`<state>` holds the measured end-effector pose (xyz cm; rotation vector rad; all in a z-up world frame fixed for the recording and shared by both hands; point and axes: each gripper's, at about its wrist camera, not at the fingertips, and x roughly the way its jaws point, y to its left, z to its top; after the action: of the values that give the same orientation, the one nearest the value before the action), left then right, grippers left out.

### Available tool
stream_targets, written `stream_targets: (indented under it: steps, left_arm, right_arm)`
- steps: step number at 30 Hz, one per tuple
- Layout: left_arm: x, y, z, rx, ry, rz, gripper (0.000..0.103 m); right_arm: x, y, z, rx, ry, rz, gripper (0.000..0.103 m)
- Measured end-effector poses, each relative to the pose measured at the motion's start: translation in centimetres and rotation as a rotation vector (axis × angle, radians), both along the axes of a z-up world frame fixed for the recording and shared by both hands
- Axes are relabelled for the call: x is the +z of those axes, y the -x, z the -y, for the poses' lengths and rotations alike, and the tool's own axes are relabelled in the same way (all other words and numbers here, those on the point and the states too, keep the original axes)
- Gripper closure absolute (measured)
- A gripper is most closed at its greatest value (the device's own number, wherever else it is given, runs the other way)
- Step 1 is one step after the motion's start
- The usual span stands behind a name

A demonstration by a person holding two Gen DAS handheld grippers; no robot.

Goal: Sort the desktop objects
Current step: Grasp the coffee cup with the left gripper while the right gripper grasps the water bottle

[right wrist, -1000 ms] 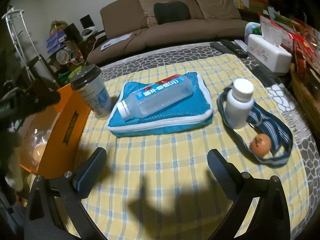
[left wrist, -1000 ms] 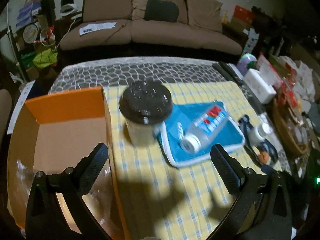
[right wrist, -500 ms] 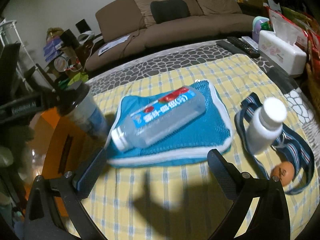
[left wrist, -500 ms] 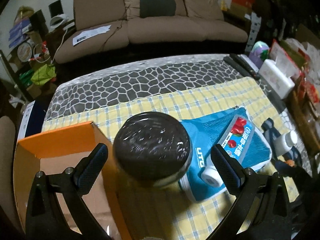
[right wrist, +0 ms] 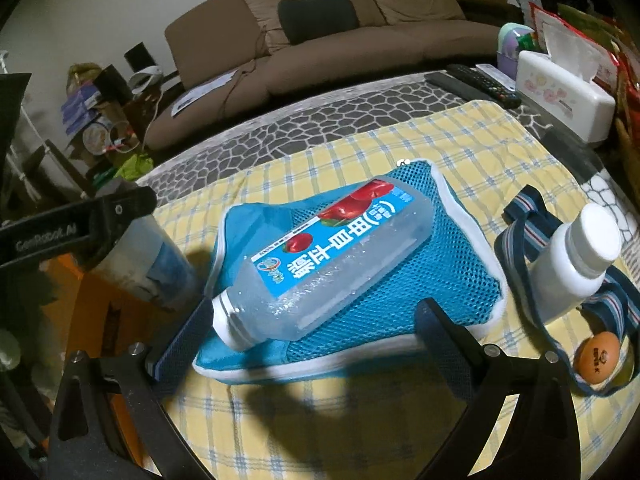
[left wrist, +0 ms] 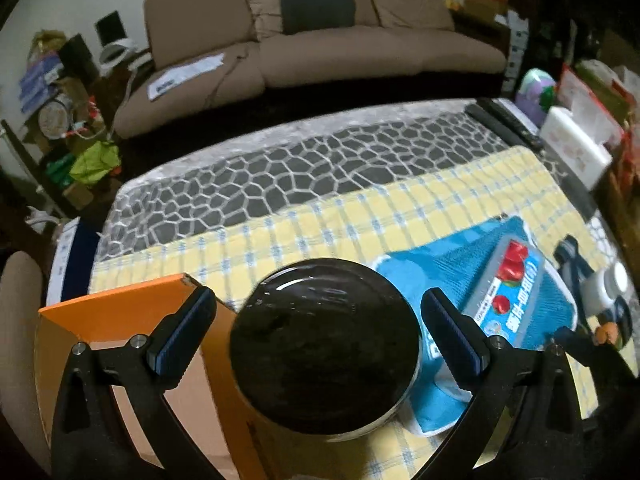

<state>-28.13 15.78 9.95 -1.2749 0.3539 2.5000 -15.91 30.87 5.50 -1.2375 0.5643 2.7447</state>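
Left gripper (left wrist: 318, 328), lower than 0.5 s ago, straddles the cup (left wrist: 325, 346) beside the box (left wrist: 120, 312), fingers spread, not touching; right gripper (right wrist: 312, 334), nearer, spread empty around the bottle (right wrist: 324, 258) on the pouch (right wrist: 452, 268)

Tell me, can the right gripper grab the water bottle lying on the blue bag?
Probably yes. The right gripper is open, its fingers either side of the water bottle's cap end, and nothing lies between. The bottle lies on top of the blue mesh bag, uncovered. The left gripper is over at the cup.
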Motion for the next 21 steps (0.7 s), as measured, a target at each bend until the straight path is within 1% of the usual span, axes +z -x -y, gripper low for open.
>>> stream_targets:
  steps: [3, 5, 7, 11, 14, 17, 19, 21]
  left_arm:
    - [-0.4, -0.3, -0.4, -0.026, 0.010, 0.003, 0.001]
    - [-0.5, -0.5, -0.4, -0.026, 0.023, -0.006, 0.020]
    - [-0.4, -0.5, -0.1, -0.012, 0.014, -0.007, 0.019]
    - [-0.1, -0.2, 0.6, 0.008, -0.008, 0.004, 0.020]
    - [0.4, -0.2, 1.4, 0.029, -0.036, 0.003, 0.020]
    - [1.3, -0.2, 2.3, 0.047, -0.088, 0.011, 0.020]
    - [2.6, -0.4, 3.2, 0.061, -0.141, 0.012, 0.020]
    - [4.0, -0.6, 4.1, 0.073, -0.186, 0.001, 0.020]
  right_arm:
    - [-0.2, 0.1, 0.1, -0.019, 0.029, 0.004, 0.001]
    - [-0.3, 0.1, 0.3, -0.024, 0.025, 0.010, 0.001]
    - [-0.4, -0.1, 0.4, -0.029, 0.027, 0.021, 0.001]
    - [-0.6, -0.2, 0.6, -0.043, 0.006, 0.066, 0.005]
    - [-0.4, -0.5, 0.7, -0.059, 0.004, 0.061, 0.005]
    - [0.0, -0.5, 1.5, -0.069, -0.029, 0.044, 0.005]
    - [0.1, -0.3, 2.2, -0.074, -0.060, 0.046, 0.005]
    - [-0.1, 0.1, 2.9, -0.091, -0.060, 0.054, 0.005]
